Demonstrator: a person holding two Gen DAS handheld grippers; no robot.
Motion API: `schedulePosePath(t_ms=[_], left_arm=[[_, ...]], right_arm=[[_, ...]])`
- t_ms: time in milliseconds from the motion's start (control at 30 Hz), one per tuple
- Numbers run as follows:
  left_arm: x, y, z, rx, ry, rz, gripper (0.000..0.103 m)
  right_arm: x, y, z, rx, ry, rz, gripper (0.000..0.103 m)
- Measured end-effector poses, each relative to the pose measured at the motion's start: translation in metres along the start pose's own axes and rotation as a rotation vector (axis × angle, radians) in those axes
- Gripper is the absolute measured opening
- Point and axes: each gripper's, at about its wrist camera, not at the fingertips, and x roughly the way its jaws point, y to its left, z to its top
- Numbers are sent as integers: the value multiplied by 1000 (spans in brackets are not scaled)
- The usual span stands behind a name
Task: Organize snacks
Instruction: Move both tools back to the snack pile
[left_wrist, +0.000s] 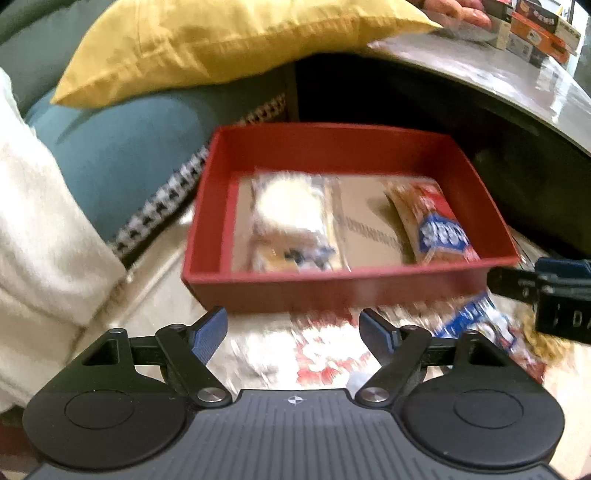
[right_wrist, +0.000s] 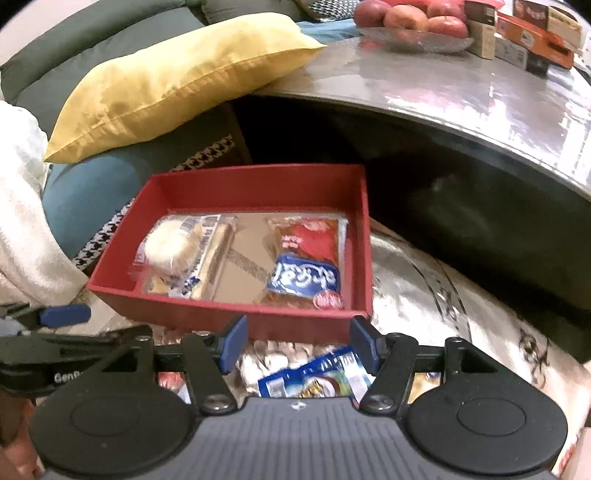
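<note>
Both claws are hovering low over loose snack packets. Under the right claw (right_wrist: 298, 345), whose fingers are standing apart with nothing between them, a blue packet (right_wrist: 317, 376) is lying on the pale patterned surface (right_wrist: 461, 295). The left claw (left_wrist: 293, 332) is also spread wide and holding nothing, with a red-and-white packet (left_wrist: 325, 354) lying blurred just below it.

At 12 o'clock from each claw the red tray (right_wrist: 173, 192) is sitting, its near wall just beyond the fingertips. Inside it, a pale round bun in clear wrap (right_wrist: 173, 251) is lying at the left and a red-and-blue packet (right_wrist: 310, 266) at the right, with bare tray floor between them.

At 10 o'clock a yellow cushion (right_wrist: 177, 81) is resting over a teal cushion (right_wrist: 85, 192). At 2 o'clock the table (right_wrist: 443, 88) edge is overhanging behind the tray, carrying a dish of apples (right_wrist: 413, 22) and stacked boxes (right_wrist: 532, 33).
</note>
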Motion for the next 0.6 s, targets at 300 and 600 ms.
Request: schedulePosePath(t_ms=[300, 600], left_arm=[[-2, -26, -40, 50, 60, -35, 85], [19, -39, -53, 29, 159, -89, 86]], right_arm=[[-21, 2, -22, 5, 17, 13, 57], [-40, 2, -42, 11, 14, 37, 63]])
